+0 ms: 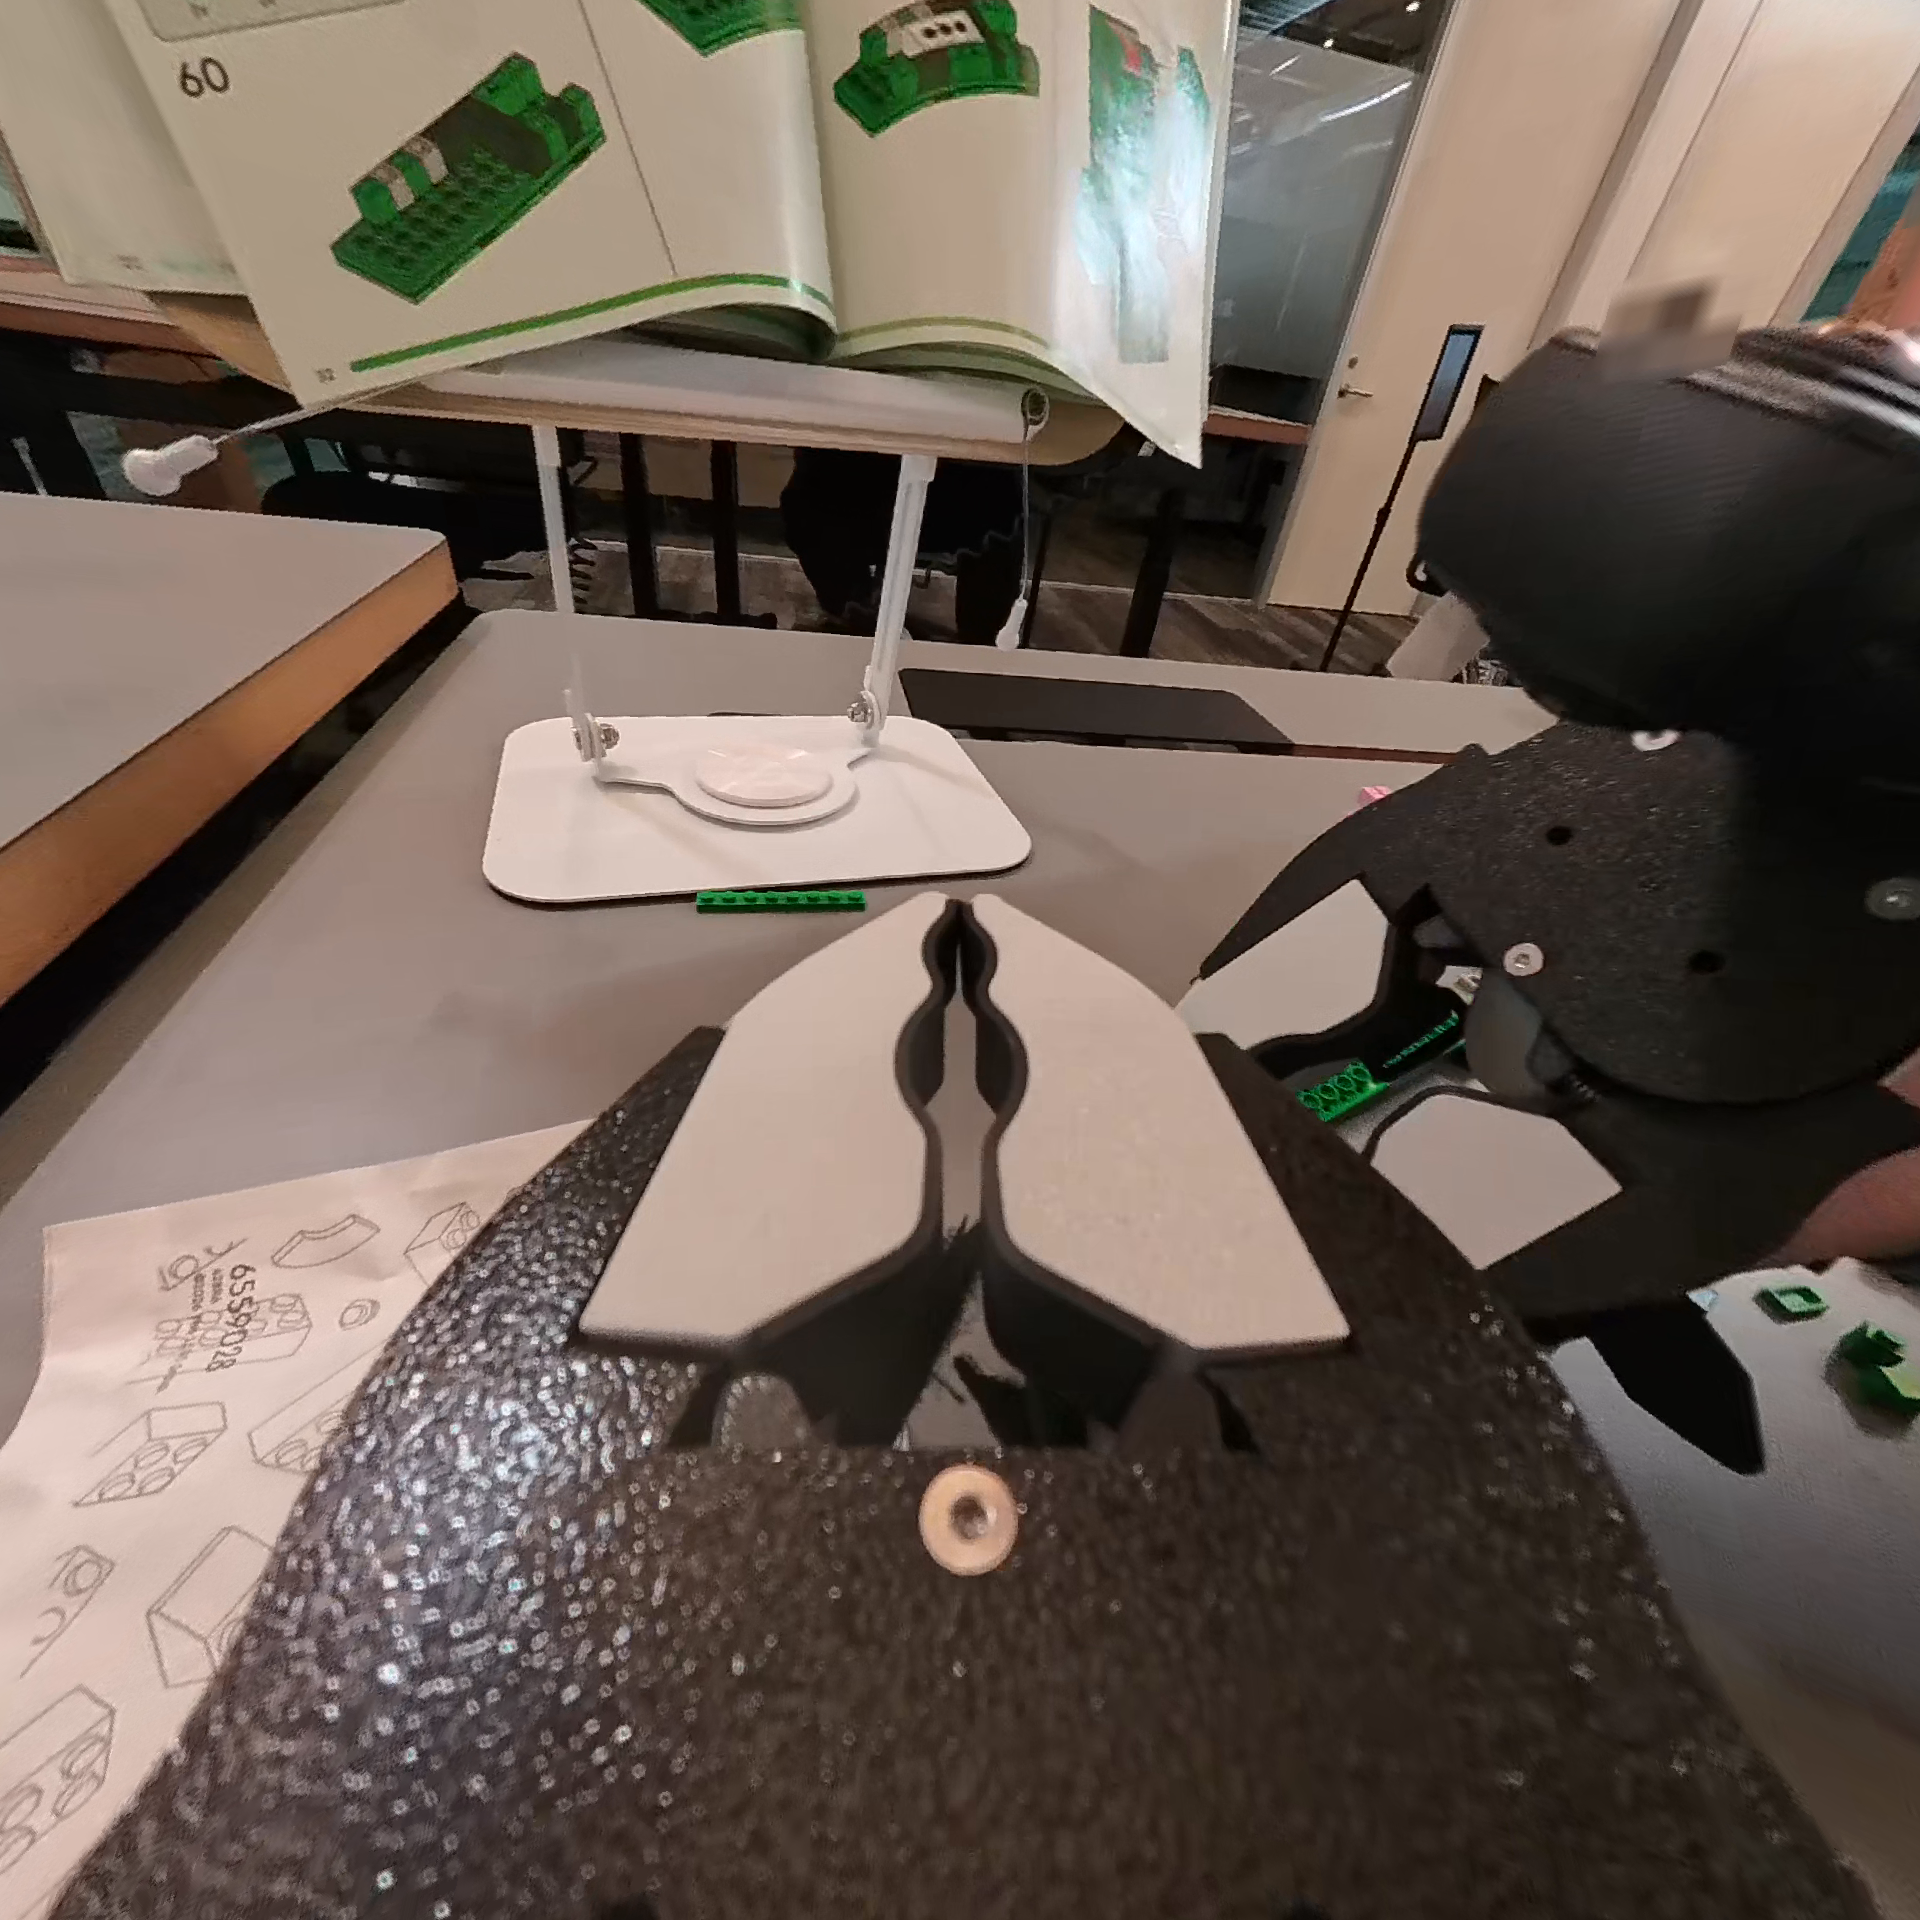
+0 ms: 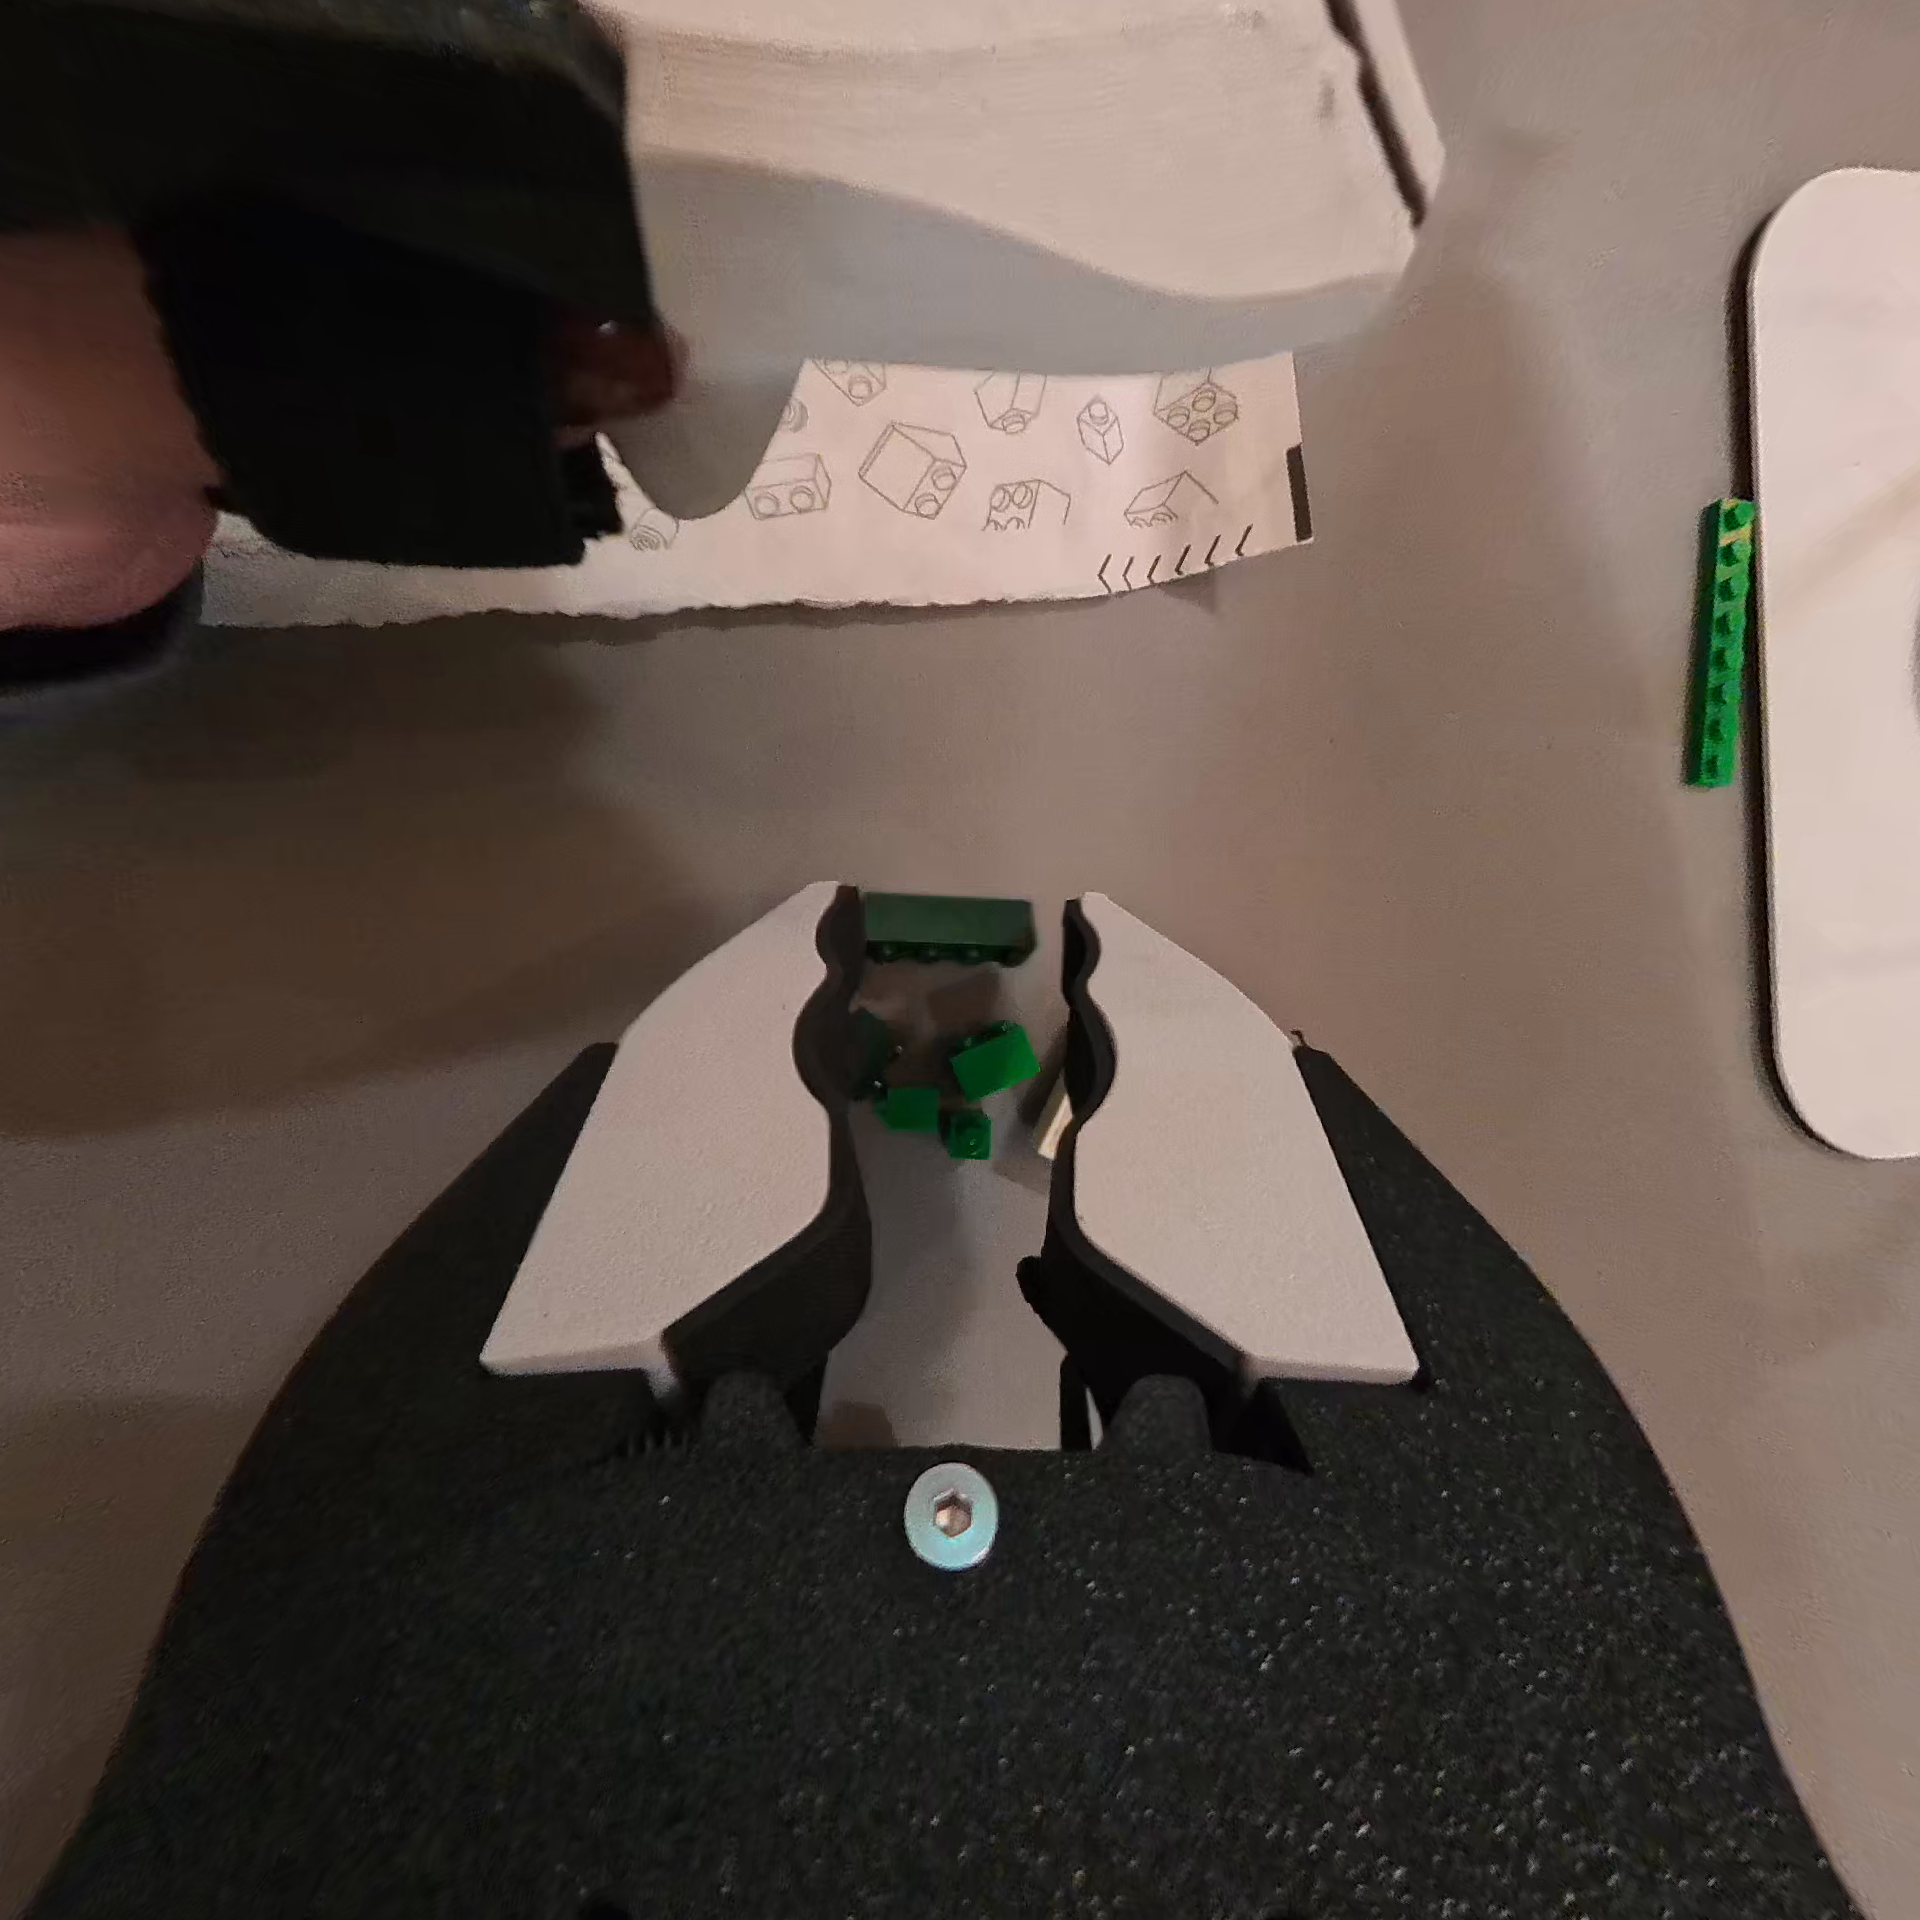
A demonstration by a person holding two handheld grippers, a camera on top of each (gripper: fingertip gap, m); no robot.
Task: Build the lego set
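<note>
My right gripper (image 2: 956,914) points down at the grey table (image 2: 1351,935) with its jaws open. A dark green brick (image 2: 948,925) sits between its tips, against the left finger with a gap on the right. Small green pieces (image 2: 992,1062) and a tan piece (image 2: 1049,1122) lie on the table below it. My left gripper (image 1: 961,920) is shut and empty, held above the table. The right gripper's black body (image 1: 1662,883) shows to its right, with a green brick (image 1: 1340,1091) under it. A long green plate (image 1: 781,900) lies by the white stand base (image 1: 623,831).
An open instruction booklet (image 1: 623,156) rests on the stand above the base. A torn printed paper bag (image 2: 935,488) lies on the table, also under my left gripper (image 1: 177,1403). Loose green pieces (image 1: 1881,1361) lie at the right. A second table (image 1: 156,644) stands to the left. The grippers' ends are close to 10 centimetres from one another. The long green plate (image 1: 781,900) lies around 15 centimetres away from my right fingertips.
</note>
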